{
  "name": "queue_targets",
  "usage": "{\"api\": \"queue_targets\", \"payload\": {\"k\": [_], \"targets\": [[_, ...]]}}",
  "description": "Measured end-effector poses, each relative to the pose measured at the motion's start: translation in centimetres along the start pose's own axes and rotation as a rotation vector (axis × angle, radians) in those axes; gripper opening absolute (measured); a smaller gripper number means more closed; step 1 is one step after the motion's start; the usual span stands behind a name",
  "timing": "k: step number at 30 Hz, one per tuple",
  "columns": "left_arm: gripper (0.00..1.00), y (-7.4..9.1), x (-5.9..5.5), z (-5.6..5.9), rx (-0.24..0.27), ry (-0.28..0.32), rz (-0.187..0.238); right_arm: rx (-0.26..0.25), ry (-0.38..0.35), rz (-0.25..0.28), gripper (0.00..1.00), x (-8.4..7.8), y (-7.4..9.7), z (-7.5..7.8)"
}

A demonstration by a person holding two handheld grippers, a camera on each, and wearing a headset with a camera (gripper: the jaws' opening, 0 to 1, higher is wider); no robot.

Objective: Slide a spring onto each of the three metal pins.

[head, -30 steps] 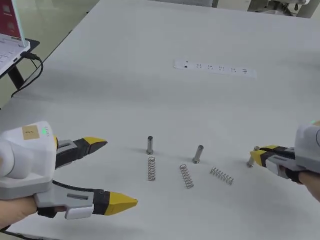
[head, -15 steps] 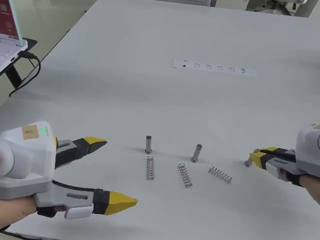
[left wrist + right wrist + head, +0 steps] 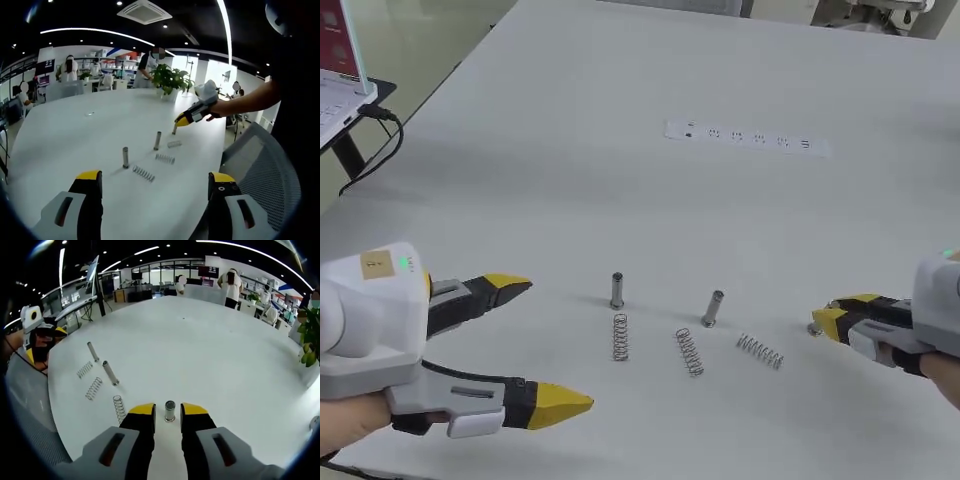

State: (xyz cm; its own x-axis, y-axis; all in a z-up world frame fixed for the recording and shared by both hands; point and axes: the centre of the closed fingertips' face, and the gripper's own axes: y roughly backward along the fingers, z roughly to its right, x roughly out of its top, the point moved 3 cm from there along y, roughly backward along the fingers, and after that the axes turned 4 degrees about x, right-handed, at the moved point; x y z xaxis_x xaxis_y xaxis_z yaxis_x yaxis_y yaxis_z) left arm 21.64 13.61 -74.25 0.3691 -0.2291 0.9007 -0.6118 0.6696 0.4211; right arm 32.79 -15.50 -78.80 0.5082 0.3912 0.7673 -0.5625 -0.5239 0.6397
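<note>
Head view
Left gripper: I hold it low on the left, jaws spread wide with nothing between them.
Right gripper: at the right edge, its yellow tips against the right pin.
Left pin, middle pin: both upright on the table, bare.
Springs: left spring, middle spring and right spring lie flat, just on my side of the pins.

Left gripper view
Jaws: wide apart, empty, above the table edge.
Pins: all three stand ahead; the right gripper sits at the farthest one.

Right gripper view
Jaws: narrow. The right pin stands upright between them, with a slim gap on each side.
Right spring: flat, just left of my left jaw.
</note>
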Motion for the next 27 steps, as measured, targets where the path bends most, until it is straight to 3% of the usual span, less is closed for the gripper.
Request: {"api": "queue_targets", "payload": {"k": [27], "targets": [[0.85,0.2,0.0,0.8,0.001,0.006,0.003,0.027,-0.026,0.042,0.39,-0.3,2.0,-0.8]]}}
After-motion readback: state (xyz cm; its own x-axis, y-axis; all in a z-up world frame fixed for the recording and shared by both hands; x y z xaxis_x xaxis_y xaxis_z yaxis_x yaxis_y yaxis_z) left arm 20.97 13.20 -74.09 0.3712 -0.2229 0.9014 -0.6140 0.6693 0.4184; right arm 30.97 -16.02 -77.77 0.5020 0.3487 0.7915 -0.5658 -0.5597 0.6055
